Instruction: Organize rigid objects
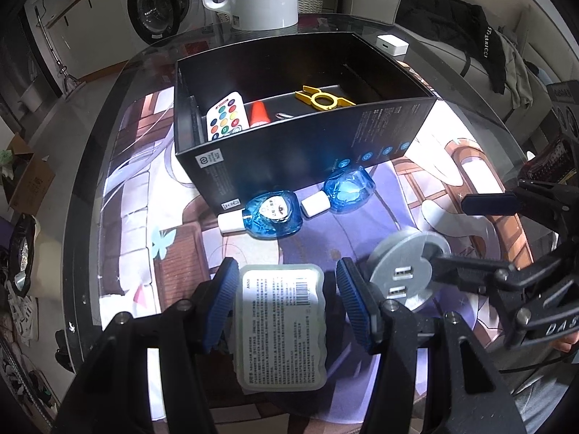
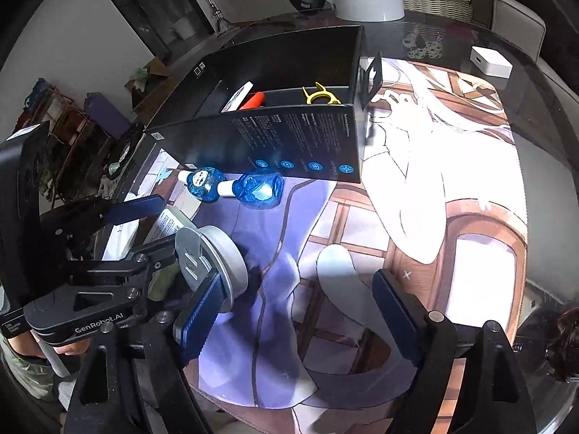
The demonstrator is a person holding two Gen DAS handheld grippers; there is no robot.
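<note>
Surface: glass table (image 1: 108, 115) with illustrated mat (image 1: 434, 195).
Tin: flat pale case (image 1: 280, 325), barcode label up, lower centre, between left gripper (image 1: 286, 307) pads, unsqueezed.
Right gripper (image 2: 296, 314): spread wide, empty, beside grey USB disc (image 2: 213, 264).
Box (image 1: 289, 144): black, upper centre.

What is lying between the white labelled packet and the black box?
Two blue bottles with white caps lie on the mat between the packet and the black box, right against the box's near wall; the left wrist view shows it.
</note>
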